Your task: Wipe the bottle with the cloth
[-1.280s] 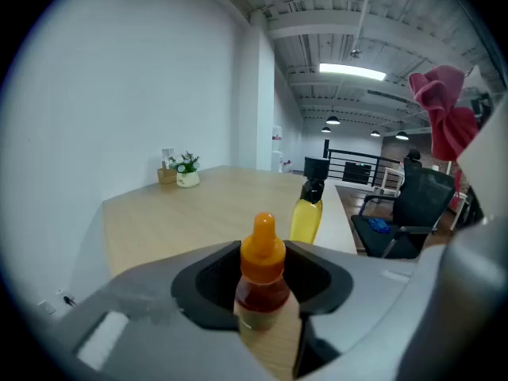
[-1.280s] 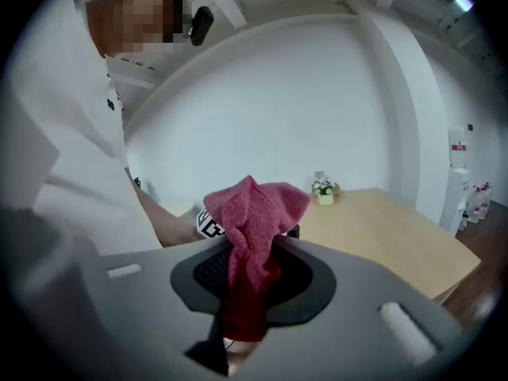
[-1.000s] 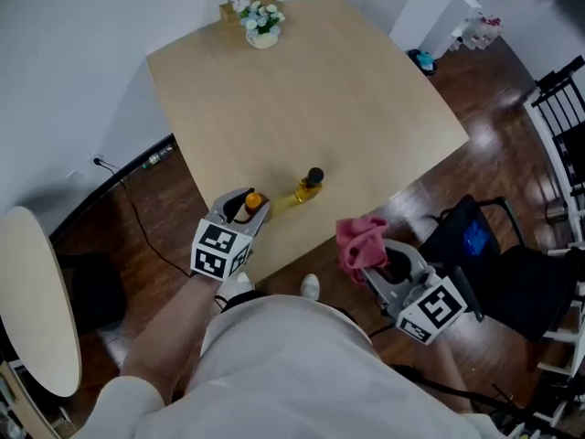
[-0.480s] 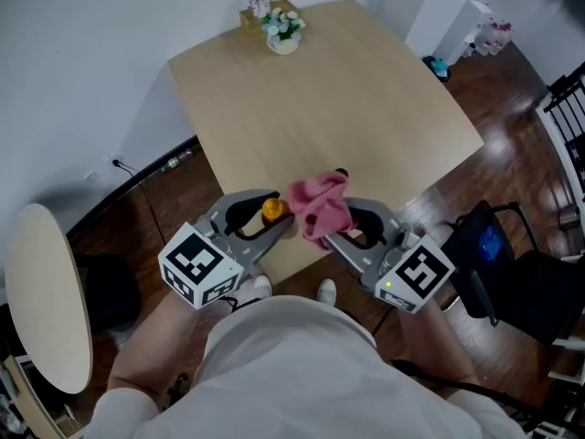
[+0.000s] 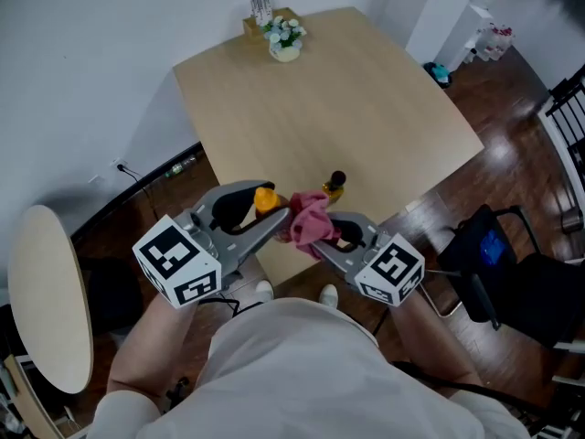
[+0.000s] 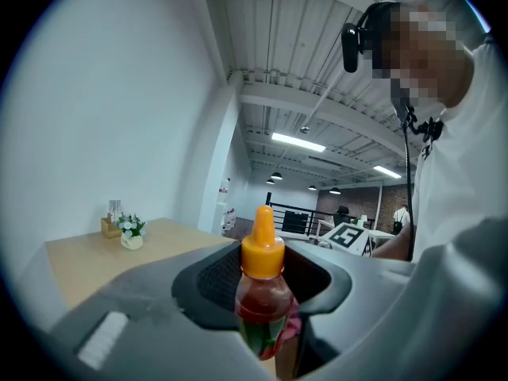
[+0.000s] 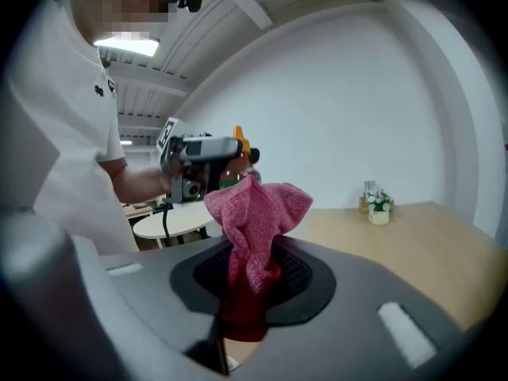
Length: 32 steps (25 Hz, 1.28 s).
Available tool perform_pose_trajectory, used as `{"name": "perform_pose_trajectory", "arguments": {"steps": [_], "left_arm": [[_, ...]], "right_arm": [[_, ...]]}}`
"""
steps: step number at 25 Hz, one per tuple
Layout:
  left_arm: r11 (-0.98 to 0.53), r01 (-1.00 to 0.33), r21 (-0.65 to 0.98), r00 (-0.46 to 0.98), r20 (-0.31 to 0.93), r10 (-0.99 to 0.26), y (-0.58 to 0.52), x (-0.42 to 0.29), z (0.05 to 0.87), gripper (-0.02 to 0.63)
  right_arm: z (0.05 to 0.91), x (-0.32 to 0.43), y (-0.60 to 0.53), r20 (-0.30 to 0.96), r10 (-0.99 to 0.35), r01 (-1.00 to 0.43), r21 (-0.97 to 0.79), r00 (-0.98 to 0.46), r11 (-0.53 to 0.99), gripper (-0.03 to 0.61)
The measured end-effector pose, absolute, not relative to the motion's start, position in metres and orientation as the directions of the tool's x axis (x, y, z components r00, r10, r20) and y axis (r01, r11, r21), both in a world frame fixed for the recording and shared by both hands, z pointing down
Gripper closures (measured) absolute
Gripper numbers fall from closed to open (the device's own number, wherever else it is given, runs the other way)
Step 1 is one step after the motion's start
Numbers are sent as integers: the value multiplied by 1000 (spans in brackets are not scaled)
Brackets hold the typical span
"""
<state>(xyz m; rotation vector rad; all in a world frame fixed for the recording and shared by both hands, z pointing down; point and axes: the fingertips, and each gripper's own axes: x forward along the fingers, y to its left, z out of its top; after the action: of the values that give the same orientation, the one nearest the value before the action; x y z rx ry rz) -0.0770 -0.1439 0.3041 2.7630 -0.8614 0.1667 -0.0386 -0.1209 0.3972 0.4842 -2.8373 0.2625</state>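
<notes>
My left gripper (image 5: 267, 212) is shut on a small bottle (image 5: 265, 198) with an orange cap and reddish contents, held upright above the table's (image 5: 366, 90) near edge. In the left gripper view the bottle (image 6: 261, 292) stands between the two pads of that gripper (image 6: 262, 312). My right gripper (image 5: 315, 236) is shut on a bunched pink cloth (image 5: 310, 218), which lies right beside the bottle and seems to touch its side. The right gripper view has the cloth (image 7: 255, 213) rising from the jaws of that gripper (image 7: 250, 292), with the bottle (image 7: 236, 157) just behind it.
A second small bottle (image 5: 335, 184), black-capped with yellow liquid, stands on the table near its front edge. A flower pot (image 5: 285, 40) and a small box (image 5: 260, 18) sit at the far edge. A round side table (image 5: 41, 300) is at left, a black chair (image 5: 498, 263) at right.
Both grippers rose and came together in front of the person. The right gripper carried the pink cloth leftward from beside the table to the side of the held bottle.
</notes>
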Motion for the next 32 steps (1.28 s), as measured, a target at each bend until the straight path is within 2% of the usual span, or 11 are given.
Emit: {"name": "perform_pose_trajectory", "arguments": {"steps": [4, 8, 12, 20, 24, 27, 32], "left_arm": [[-797, -578, 174, 815, 176, -553, -153, -71, 290, 451], [-786, -596, 165, 801, 192, -567, -167, -64, 291, 451], [-778, -607, 163, 792, 208, -574, -176, -55, 297, 451], [-751, -642, 152, 765, 196, -614, -182, -38, 284, 451], [-725, -674, 141, 737, 194, -647, -177, -40, 279, 451], [-710, -691, 133, 720, 205, -662, -176, -40, 281, 451], [-689, -711, 142, 701, 222, -678, -171, -34, 289, 451]], "right_arm": [[416, -22, -118, 326, -305, -364, -137, -895, 921, 488], [365, -12, -113, 237, -324, -343, -43, -916, 938, 488], [305, -21, -104, 139, -284, -280, 50, -949, 959, 488], [379, -16, -111, 291, -236, -253, -23, -927, 967, 488], [412, -8, -101, 315, -209, -245, -76, -926, 967, 488], [398, -7, -90, 310, -161, -184, -47, -937, 982, 488], [334, -25, -65, 226, -76, -72, 25, -971, 997, 488]]}}
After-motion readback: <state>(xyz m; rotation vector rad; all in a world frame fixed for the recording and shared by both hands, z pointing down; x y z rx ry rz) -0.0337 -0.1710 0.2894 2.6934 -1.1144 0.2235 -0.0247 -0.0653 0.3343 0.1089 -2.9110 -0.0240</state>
